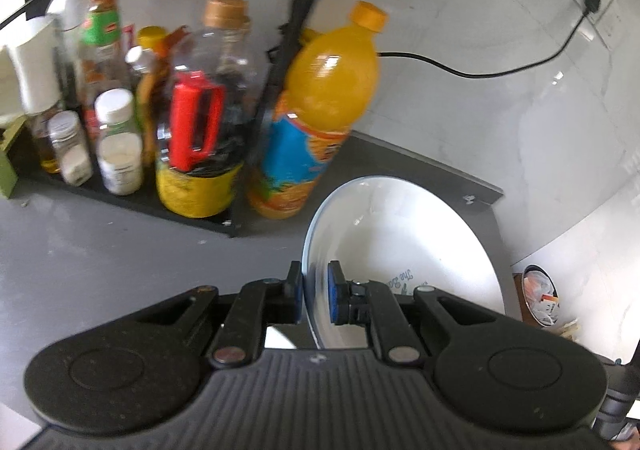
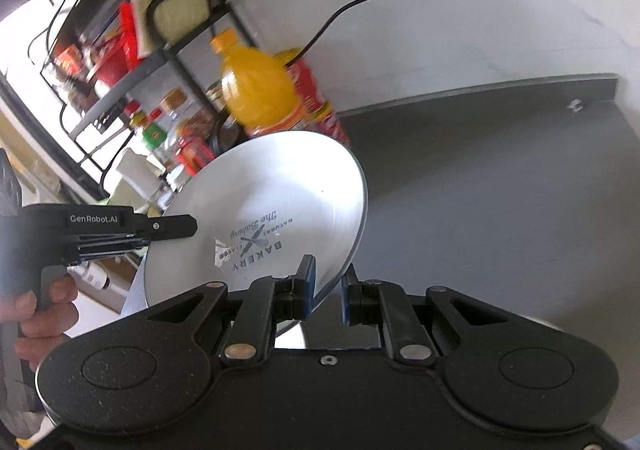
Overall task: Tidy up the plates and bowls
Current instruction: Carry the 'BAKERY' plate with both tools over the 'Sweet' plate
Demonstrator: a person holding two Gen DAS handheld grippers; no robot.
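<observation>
A white plate (image 1: 404, 246) with a thin blue rim and a printed bakery logo is held up on its edge above the grey counter (image 1: 100, 250). My left gripper (image 1: 315, 296) is shut on its rim, blue pads pressed to both faces. In the right wrist view the same plate (image 2: 272, 186) tilts to the left, with the left gripper (image 2: 176, 228) clamped on its far edge. My right gripper (image 2: 329, 284) straddles the near rim. Its left finger lies against the plate face, and a narrow dark gap shows at the right pad.
A black rack (image 1: 192, 210) of sauce and spice bottles stands at the back left, with an orange juice bottle (image 1: 320, 110) beside it. A black cable (image 1: 480, 70) runs to a wall socket. The counter's end edge (image 1: 492, 202) is at the right, a bin (image 1: 540, 298) below. A hand (image 2: 40, 306) grips the left tool.
</observation>
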